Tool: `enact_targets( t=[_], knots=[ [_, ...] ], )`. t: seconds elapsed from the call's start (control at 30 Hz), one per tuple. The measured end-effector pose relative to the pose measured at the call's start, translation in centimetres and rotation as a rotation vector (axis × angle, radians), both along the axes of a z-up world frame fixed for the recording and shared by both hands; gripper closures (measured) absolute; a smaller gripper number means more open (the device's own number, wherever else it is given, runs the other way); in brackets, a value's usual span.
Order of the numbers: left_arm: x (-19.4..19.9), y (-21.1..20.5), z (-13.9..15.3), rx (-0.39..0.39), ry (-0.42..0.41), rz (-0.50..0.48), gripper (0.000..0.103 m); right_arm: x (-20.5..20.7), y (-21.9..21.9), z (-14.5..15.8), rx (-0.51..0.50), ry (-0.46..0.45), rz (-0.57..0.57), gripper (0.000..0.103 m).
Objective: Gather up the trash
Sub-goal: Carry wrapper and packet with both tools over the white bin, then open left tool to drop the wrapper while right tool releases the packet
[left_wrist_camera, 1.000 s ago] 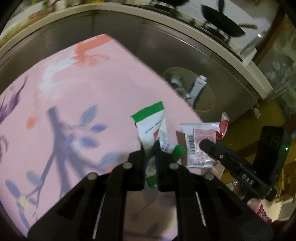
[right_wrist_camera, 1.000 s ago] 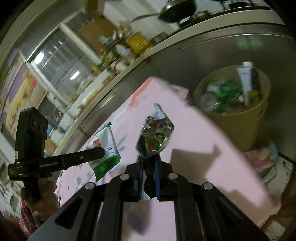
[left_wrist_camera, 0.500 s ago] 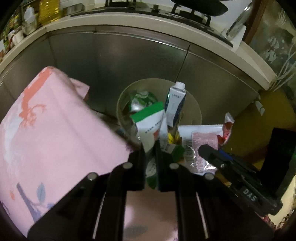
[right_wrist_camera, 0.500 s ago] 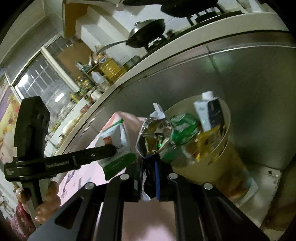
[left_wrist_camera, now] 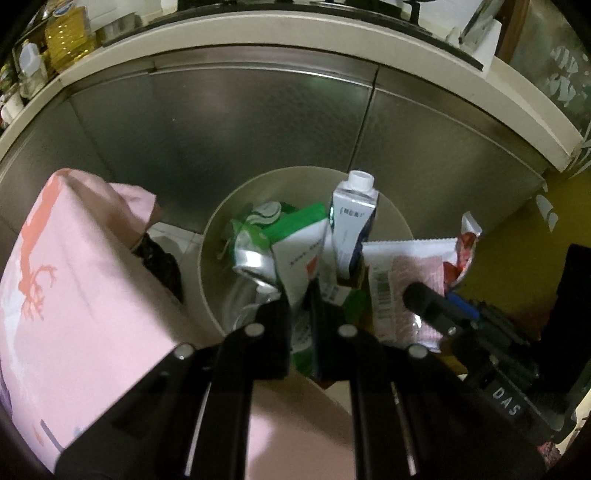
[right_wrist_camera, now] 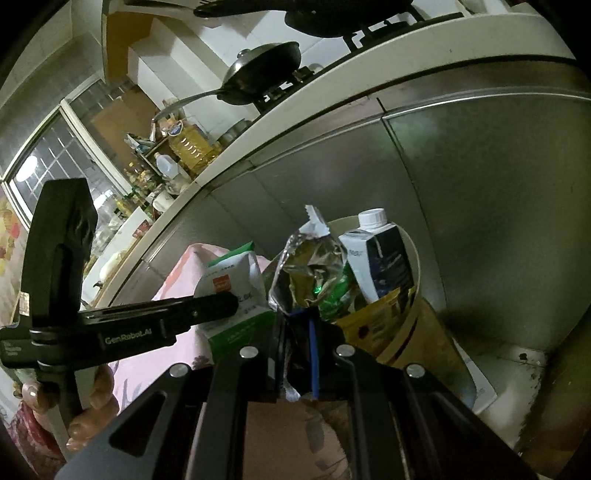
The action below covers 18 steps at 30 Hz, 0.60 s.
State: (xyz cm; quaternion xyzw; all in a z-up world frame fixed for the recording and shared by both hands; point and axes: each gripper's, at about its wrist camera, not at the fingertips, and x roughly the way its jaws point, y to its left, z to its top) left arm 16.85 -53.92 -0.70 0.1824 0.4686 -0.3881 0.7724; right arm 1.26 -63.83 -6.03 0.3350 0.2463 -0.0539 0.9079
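My left gripper (left_wrist_camera: 300,295) is shut on a green and white snack packet (left_wrist_camera: 297,254) and holds it over the near rim of a beige trash bin (left_wrist_camera: 210,258). The bin holds a white and blue carton (left_wrist_camera: 352,225) and crumpled wrappers. My right gripper (right_wrist_camera: 297,325) is shut on a crumpled silver foil wrapper (right_wrist_camera: 308,266), held just in front of the bin (right_wrist_camera: 415,258). In the left wrist view that wrapper shows as a pink and white pack (left_wrist_camera: 402,280) to the right of the bin. The left gripper and its packet (right_wrist_camera: 236,284) show at the left of the right wrist view.
A table with a pink flowered cloth (left_wrist_camera: 74,295) stands left of the bin. Steel cabinet fronts (left_wrist_camera: 258,122) rise behind the bin under a white counter (left_wrist_camera: 295,33). A pan (right_wrist_camera: 266,70) and bottles sit on the counter. The floor (right_wrist_camera: 509,373) lies right of the bin.
Both grippers have moved off the pink table toward the trash bin, each still holding its wrapper. The bin now fills the middle of both views.
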Motion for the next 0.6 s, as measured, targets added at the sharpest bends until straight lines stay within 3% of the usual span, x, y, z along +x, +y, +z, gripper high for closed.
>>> enact_targets(
  t=[0.6],
  knots=[
    [1.2, -2.5, -2.2, 0.048, 0.011, 0.005, 0.095, 1.0, -0.9, -0.8, -0.003, 0.029, 0.018, 0.095]
  ],
)
